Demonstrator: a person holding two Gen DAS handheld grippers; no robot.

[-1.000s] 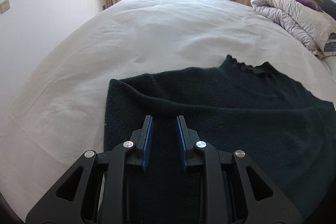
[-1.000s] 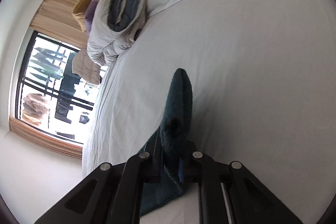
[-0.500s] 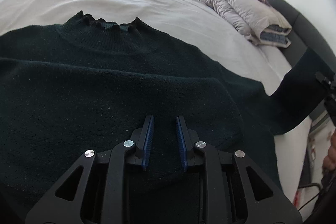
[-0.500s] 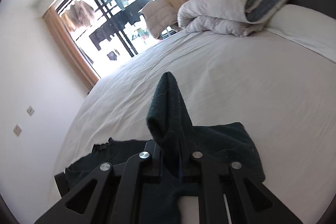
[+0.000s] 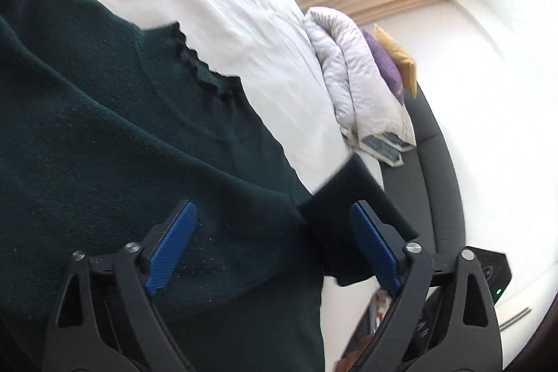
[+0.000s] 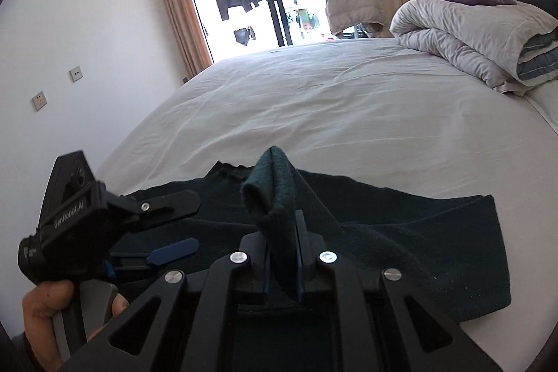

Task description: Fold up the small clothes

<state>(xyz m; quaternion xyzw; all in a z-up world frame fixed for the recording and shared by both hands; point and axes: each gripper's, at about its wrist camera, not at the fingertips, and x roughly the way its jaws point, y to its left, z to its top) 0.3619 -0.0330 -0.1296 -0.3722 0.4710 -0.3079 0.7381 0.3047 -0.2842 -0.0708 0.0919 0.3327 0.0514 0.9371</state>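
Two grippers, black frames, ribbed blue pads. My right gripper [image 6: 281, 253]: one, jaws pinching a rolled sleeve end of the sweater [image 6: 401, 232]. My left gripper [image 5: 275, 246]: one, jaws opening wide above the knit, gripping nothing. One dark green sweater, fuzzy knit, scalloped collar, lying flat on the near white bed [image 6: 314, 100]. Far right: one folded quilted duvet [image 6: 481, 33], two cushions.
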